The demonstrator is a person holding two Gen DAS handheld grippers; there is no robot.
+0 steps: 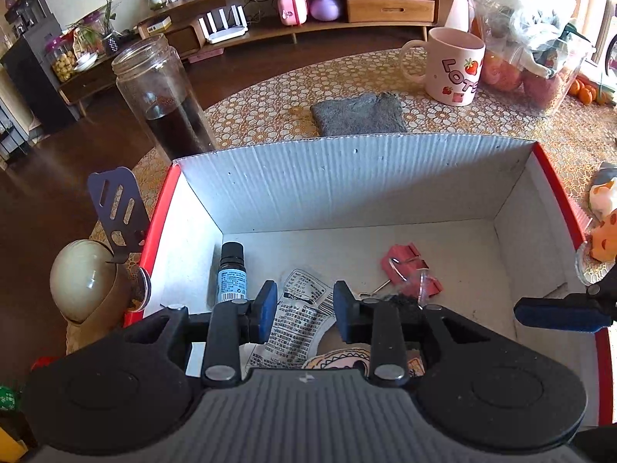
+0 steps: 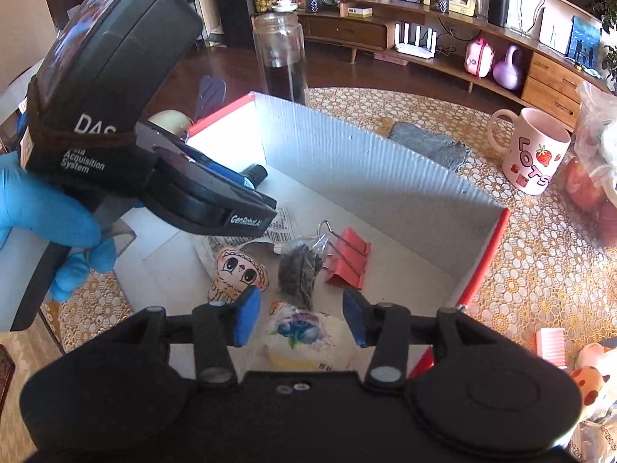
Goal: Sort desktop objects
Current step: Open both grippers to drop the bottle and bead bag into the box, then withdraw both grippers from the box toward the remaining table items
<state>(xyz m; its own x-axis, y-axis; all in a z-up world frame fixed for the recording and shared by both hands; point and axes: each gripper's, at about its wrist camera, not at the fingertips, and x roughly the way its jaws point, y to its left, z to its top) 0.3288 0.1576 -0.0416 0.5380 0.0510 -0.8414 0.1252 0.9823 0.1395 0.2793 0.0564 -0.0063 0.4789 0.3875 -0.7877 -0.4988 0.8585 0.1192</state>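
Progress: the sorting is looking well under way; the box [image 2: 385, 177] is already holding several small things, while a mug [image 2: 534, 150], a grey cloth [image 2: 430, 146] and a jar [image 2: 281, 58] are still standing outside it on the tabletop [image 2: 540, 270].
In the box: a small bottle [image 1: 232, 274] is lying against the left wall; a printed packet [image 1: 304, 308] is lying mid-floor; a red clip [image 2: 347, 254] and a dark tea bag [image 2: 300, 270] are touching each other right of centre; a cartoon sticker [image 2: 239, 274] and a blueberry pouch [image 2: 304, 332] are lying toward the near wall.
Left tongs [image 1: 304, 308]: hanging over the packet, parted, gripping nothing.
Right tongs [image 2: 300, 318]: hovering wide apart above the pouch, empty.
Remaining: judging by the tabletop, loose toys [image 2: 590, 374] right of the box are still waiting.
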